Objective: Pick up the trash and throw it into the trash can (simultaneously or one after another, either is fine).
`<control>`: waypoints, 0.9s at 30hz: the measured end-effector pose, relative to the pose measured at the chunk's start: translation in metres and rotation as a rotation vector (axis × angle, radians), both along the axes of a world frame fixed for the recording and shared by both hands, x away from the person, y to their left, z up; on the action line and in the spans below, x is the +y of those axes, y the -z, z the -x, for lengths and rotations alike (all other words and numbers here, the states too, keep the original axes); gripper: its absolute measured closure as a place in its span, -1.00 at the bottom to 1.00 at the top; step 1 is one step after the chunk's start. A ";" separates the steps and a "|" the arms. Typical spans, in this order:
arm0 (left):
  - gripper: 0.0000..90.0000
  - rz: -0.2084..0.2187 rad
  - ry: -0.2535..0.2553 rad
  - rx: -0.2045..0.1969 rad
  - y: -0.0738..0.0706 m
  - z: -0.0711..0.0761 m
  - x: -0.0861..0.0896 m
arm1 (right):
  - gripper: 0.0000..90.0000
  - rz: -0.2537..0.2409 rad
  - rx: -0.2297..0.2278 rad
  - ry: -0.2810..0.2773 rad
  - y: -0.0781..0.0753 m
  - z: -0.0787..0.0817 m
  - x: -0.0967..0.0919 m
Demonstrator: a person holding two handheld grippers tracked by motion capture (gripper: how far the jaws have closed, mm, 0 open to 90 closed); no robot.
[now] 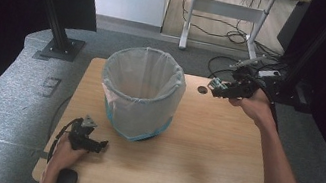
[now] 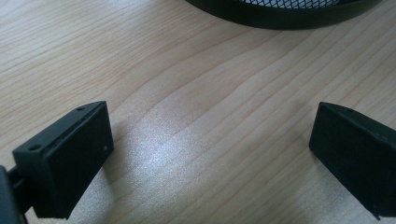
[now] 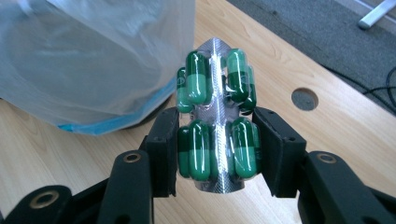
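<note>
Sitting between right fingers (image 3: 163, 149): blister pack (image 3: 217, 126)

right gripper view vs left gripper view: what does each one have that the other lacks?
Right gripper view alone: a blister pack of green capsules clamped between the right gripper fingers, the bin's translucent liner bag, a round hole in the table, grey floor and cables beyond the edge.
Left gripper view alone: the left gripper fingers spread wide with nothing between them, and the bin's black mesh base.
Shared: the light wood tabletop and part of the bin.
</note>
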State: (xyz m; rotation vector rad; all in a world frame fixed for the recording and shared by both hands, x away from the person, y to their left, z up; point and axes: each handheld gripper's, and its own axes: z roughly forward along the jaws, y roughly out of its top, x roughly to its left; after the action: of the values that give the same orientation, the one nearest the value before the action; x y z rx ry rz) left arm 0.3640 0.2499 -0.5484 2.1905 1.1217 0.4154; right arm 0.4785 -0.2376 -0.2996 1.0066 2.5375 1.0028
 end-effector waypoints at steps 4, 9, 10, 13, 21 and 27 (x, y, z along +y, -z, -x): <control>-1.00 0.000 0.000 0.000 0.000 0.000 0.000 | 0.18 -0.003 -0.010 -0.010 -0.012 0.001 0.005; -1.00 0.000 0.000 0.000 0.000 0.000 0.000 | 0.18 -0.003 -0.017 -0.018 -0.026 0.002 0.011; -1.00 0.000 0.000 0.000 0.000 0.000 0.000 | 0.18 -0.007 -0.019 -0.021 -0.029 0.002 0.012; -1.00 0.000 0.000 0.000 0.000 0.000 0.000 | 0.18 -0.003 -0.027 -0.022 -0.037 0.002 0.016; -1.00 0.000 0.000 0.000 0.000 0.000 0.000 | 0.18 -0.006 -0.044 -0.037 -0.056 0.002 0.027; -1.00 0.000 0.000 0.000 0.000 0.000 0.000 | 0.18 -0.016 -0.053 -0.059 -0.067 0.003 0.041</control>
State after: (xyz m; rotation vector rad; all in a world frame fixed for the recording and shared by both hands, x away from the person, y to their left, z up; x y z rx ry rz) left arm 0.3641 0.2499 -0.5484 2.1906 1.1216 0.4160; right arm 0.4757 -0.1966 -0.2329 0.9022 2.5338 1.0531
